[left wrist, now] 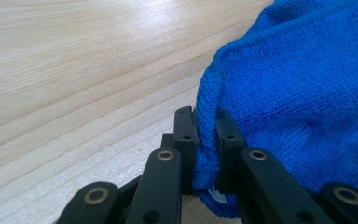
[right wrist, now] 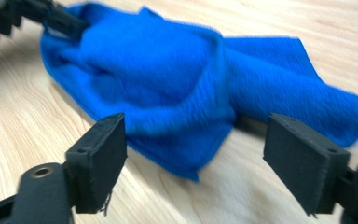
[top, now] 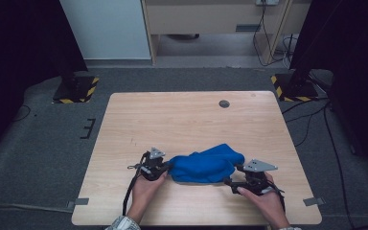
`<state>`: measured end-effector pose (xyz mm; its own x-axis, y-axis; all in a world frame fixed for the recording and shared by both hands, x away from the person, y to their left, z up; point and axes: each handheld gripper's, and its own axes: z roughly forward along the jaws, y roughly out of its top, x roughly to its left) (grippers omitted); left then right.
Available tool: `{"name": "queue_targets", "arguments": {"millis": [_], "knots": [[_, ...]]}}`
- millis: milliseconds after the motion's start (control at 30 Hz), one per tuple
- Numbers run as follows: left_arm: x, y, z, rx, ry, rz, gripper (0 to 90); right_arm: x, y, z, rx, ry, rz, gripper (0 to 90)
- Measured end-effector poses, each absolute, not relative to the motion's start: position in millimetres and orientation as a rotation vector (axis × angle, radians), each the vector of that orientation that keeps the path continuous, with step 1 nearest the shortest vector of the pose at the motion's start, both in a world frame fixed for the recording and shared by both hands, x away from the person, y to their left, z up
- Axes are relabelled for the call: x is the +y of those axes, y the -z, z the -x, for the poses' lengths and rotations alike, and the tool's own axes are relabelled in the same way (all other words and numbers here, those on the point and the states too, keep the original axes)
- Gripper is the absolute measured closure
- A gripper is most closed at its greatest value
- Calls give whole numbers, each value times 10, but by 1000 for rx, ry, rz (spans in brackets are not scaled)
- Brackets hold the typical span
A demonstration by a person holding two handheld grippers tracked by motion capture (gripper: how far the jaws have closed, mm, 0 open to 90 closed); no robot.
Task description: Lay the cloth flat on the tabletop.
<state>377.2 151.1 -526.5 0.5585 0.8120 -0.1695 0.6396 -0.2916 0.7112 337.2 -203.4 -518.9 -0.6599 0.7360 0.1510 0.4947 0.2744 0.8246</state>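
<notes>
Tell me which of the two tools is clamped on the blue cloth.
The left tool: its jaws pinch the cloth's folded edge. The right tool stands wide open, with the cloth ahead of its pads, untouched.

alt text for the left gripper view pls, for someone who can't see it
The left tongs are shut on the hemmed edge of a crumpled blue cloth, which bunches up to the right. The cloth lies on a pale wooden table that stretches away on the left.

Fuzzy blue microfibre cloth point(left wrist: 307, 93) on smooth, matt pale wood table point(left wrist: 74, 70)
</notes>
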Motion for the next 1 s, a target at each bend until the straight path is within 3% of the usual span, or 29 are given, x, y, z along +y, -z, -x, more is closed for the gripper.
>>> {"name": "queue_targets", "arguments": {"millis": [67,167,300,400,567,733,800,867,1000], "knots": [[1480,5275,-3767,1158,-281,-2034,820,-2011,5174,-3391,2267,-1354,-1137,221],[1450,5288,-3759,1143,-290,-2043,820,-1966,5169,-3407,2248,-1400,-1153,407],[1454,5287,-3762,1147,-279,-2039,821,-1918,5211,-3417,2262,-1291,-1200,722],[1422,5289,-3746,1138,-258,-2038,822,-2005,5119,-3367,2229,-1280,-1200,836],[1261,5285,-3715,1092,-225,-2062,819,-2231,4957,-3234,2197,-1237,-1208,864],[1234,5269,-3738,1068,-246,-2064,754,-2317,4938,-3190,2196,-1248,-1178,861],[1268,5239,-3734,1054,-259,-2042,688,-2293,4966,-3209,2205,-1249,-1176,859],[1298,5210,-3729,1055,-255,-2008,558,-2261,4988,-3229,2218,-1244,-1171,855],[1306,5207,-3719,998,-216,-2036,444,-2227,5017,-3254,2234,-1236,-1160,851]]}}
